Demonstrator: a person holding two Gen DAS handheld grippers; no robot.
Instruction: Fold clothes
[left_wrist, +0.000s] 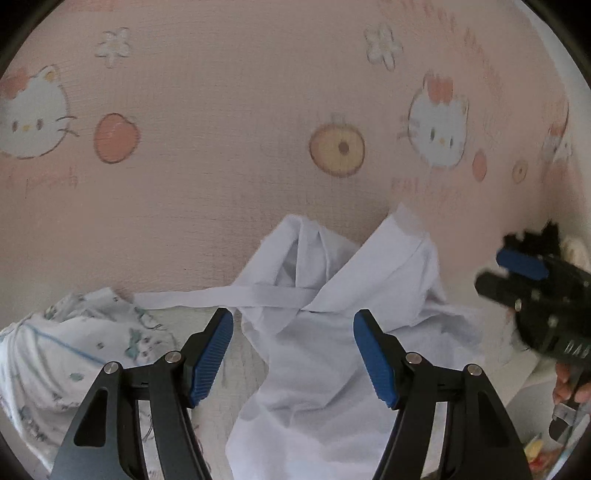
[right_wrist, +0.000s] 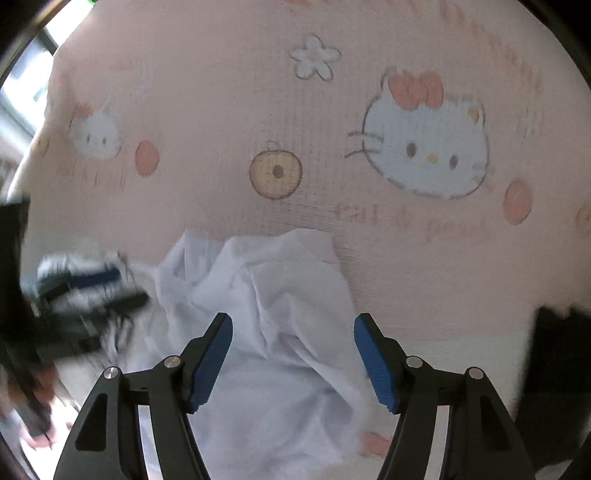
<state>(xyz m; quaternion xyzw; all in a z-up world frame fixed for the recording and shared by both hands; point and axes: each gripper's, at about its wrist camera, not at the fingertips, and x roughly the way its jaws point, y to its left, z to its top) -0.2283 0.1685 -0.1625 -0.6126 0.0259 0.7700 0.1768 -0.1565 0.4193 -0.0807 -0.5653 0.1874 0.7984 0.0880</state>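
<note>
A crumpled white garment (left_wrist: 332, 295) lies on the pink cartoon-cat sheet (left_wrist: 221, 92), a white strap stretching from it to the left. My left gripper (left_wrist: 293, 317) hovers over it, open, with cloth below the blue pads but not pinched. In the right wrist view the same white garment (right_wrist: 273, 295) lies bunched under my right gripper (right_wrist: 293, 321), which is also open and holds nothing. The right gripper (left_wrist: 532, 288) shows at the right edge of the left wrist view, a hand under it. The left gripper (right_wrist: 88, 291) is a blur at the left of the right wrist view.
A second garment, white with small green prints (left_wrist: 66, 347), is heaped at the lower left. The pink sheet (right_wrist: 406, 277) spreads beyond the white garment. A dark shape (right_wrist: 557, 369) stands at the lower right edge.
</note>
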